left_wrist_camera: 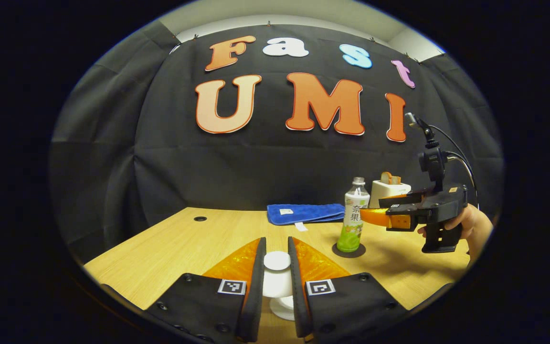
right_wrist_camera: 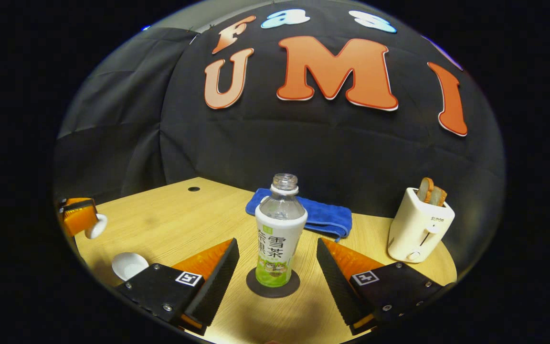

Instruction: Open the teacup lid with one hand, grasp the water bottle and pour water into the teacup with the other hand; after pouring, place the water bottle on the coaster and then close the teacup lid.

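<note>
My left gripper is shut on the white teacup lid, held up off the table. In the right gripper view that left gripper shows at the far left with the lid, and the open white teacup sits below it on the table. The uncapped water bottle stands upright on a dark round coaster. My right gripper is open, one finger on each side of the bottle without touching it. In the left gripper view, a hand holds the right gripper beside the bottle.
A folded blue towel lies behind the bottle by the wall. A white toaster with bread slices stands at the right. The wooden table has a small cable hole at the back left.
</note>
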